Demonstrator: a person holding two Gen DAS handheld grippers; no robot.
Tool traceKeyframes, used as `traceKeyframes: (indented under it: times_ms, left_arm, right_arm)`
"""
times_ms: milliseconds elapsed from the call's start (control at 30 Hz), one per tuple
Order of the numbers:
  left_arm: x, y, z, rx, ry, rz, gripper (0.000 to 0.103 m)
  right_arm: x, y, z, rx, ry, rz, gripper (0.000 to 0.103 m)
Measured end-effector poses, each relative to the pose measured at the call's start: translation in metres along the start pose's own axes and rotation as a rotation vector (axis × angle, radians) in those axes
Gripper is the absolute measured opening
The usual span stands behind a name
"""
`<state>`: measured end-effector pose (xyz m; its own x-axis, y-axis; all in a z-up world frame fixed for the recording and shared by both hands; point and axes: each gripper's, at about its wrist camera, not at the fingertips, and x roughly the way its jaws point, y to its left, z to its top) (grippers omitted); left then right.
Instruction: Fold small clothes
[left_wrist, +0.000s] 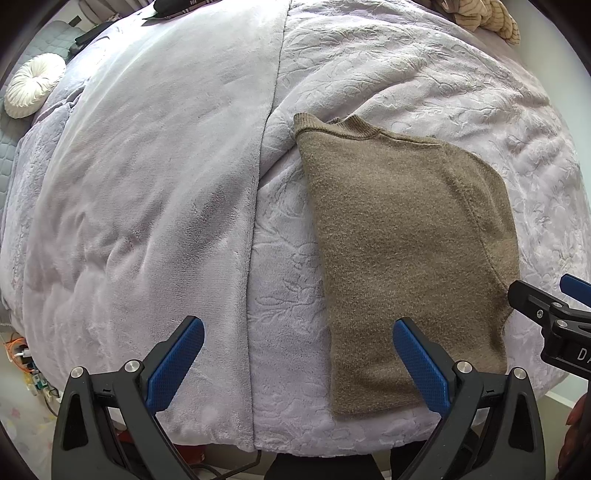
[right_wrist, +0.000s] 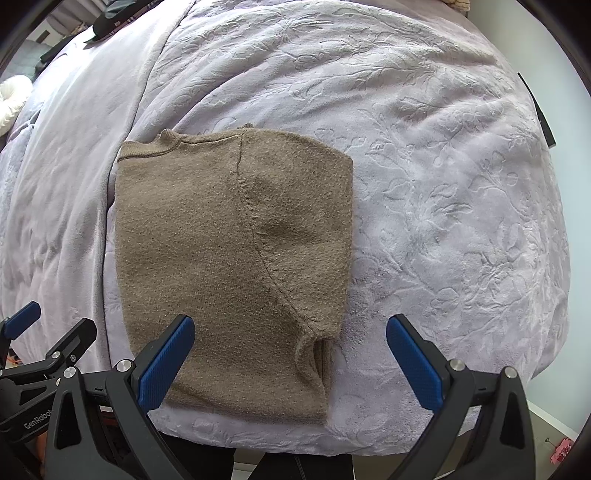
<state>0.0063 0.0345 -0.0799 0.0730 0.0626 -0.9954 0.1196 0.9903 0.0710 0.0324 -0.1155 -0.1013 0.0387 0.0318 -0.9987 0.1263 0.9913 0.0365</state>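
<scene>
Spread over the bed, our lilac embossed plush blanket (right_wrist: 443, 184) carries the brown knitted sweater (right_wrist: 236, 258), lying flat near its front edge, sleeves tucked in. We hold the left gripper (left_wrist: 299, 362) and right gripper (right_wrist: 291, 358) spread wide, empty, probably poised for its hem.

Left gripper (left_wrist: 298, 341): jaws spread wide, blue pads (left_wrist: 176, 360) facing each other, nothing between them. Right gripper (right_wrist: 290, 338): likewise spread wide, holding nothing. Both held level, side by side (each one's tip shows at the edge of the other's view). Fingertips of a hand (left_wrist: 576, 430) visible at far right.
</scene>
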Motion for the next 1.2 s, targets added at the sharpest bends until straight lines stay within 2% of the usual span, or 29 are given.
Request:
traceKeyframes:
  times_ms: [900, 1200]
  left_arm:
    - [0.0038, -0.0007, -0.0003, 0.007, 0.008, 0.016, 0.103]
    - [0.0002, -0.0013, 0.0009, 0.022, -0.007, -0.004, 0.103]
  right_arm:
    - [0.0033, 0.0004, 0.0012, -0.002, 0.01, 0.001, 0.103]
    - [0.0063, 0.0012, 0.0009, -0.006, 0.016, 0.001, 0.103]
